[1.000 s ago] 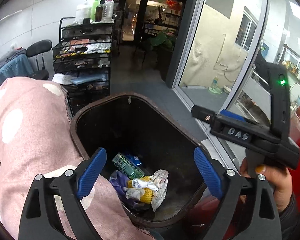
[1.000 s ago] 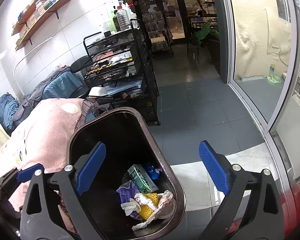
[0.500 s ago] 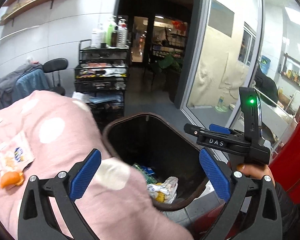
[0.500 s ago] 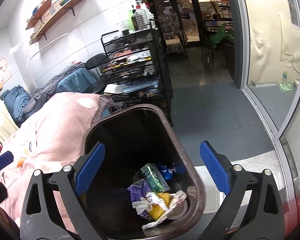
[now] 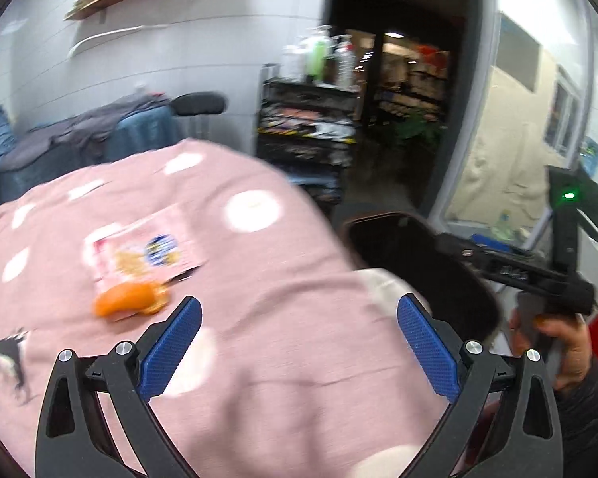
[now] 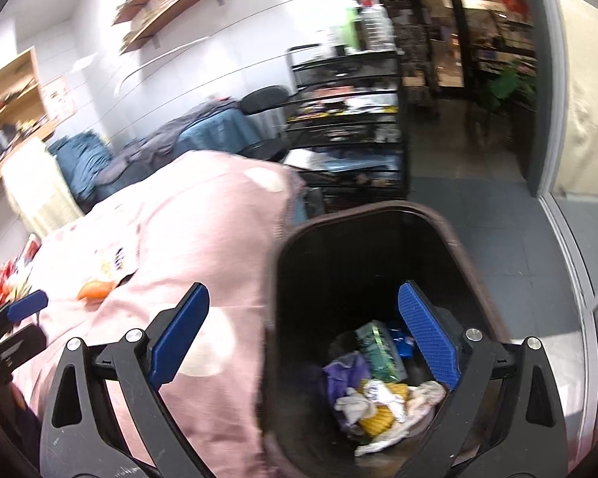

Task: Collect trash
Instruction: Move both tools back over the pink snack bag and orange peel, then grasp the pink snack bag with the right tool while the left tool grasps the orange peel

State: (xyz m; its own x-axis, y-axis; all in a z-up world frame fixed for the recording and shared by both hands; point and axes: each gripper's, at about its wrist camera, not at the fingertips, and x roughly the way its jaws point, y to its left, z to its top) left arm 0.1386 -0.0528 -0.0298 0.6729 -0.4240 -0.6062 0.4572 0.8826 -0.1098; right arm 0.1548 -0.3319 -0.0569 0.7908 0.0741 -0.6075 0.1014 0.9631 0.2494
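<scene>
Left wrist view
Your left gripper (image 5: 297, 336): jaws spread wide, having just finished opening, with nothing between the blue pads; it hangs over the pink spotted cloth (image 5: 259, 279).
Snack wrapper (image 5: 139, 251): flat on the cloth, ahead and left of your left gripper.
Orange peel (image 5: 129, 304): touching the wrapper's near edge.
Dark bin (image 5: 414, 275): just past the cloth's right edge.
Your right hand (image 5: 558, 342): beside the bin, right of it, holding the other gripper's handle.

Right wrist view
Your right gripper (image 6: 303, 338): released, jaws wide and empty, above the bin (image 6: 378, 263).
Trash pile (image 6: 378, 382): crumpled wrappers, a green pack and a purple bag at the bin's bottom.
Cloth (image 6: 179, 239): left of the bin, touching its rim; the peel (image 6: 95, 290) and wrapper (image 6: 113, 261) lie on it.
</scene>
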